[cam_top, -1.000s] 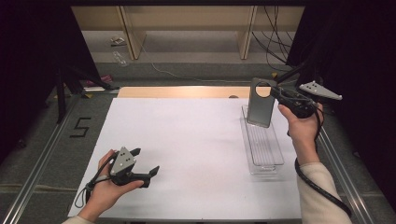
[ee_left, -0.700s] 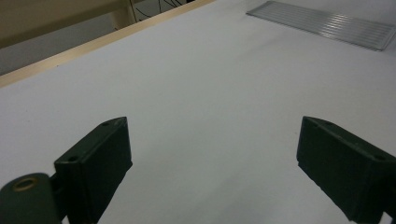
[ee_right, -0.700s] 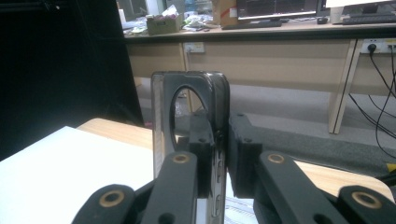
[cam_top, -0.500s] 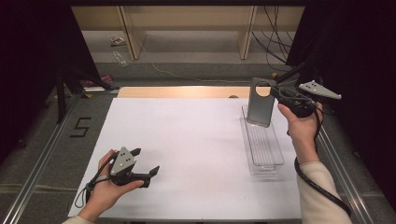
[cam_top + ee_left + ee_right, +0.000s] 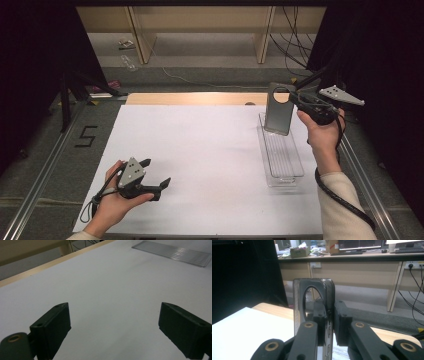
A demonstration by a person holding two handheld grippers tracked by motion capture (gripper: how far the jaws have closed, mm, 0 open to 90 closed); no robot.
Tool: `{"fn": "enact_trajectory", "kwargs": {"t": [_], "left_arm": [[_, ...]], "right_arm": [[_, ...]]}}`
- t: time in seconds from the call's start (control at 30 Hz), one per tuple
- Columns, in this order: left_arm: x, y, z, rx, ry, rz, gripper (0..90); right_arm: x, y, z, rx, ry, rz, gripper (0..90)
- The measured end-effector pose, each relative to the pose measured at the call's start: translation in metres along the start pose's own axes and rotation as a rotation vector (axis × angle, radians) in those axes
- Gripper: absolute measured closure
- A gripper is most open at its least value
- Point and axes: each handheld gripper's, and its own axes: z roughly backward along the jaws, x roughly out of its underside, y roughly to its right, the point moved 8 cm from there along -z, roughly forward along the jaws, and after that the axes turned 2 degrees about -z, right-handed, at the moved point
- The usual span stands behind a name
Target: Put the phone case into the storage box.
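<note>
Half the case (image 5: 312, 302) behind tongs (image 5: 330, 322)

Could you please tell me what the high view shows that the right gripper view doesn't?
High view: the left tool, open over the white sheet, in the person's left hand. Right gripper view: a cluttered desk across the room, past the jaws. Both: the right tool shut on the edge of the upright dark case with a round hole.
</note>
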Motion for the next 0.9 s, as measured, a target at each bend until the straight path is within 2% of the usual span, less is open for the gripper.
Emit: {"fn": "enact_trajectory", "kwargs": {"t": [0.9], "left_arm": [[-0.0003, 0.0000, 0.0002, 0.001, 0.002, -0.001, 10.3]], "right_arm": [[0.0003, 0.0033, -0.0051, 0.010, 0.000, 0.005, 82.2]]}}
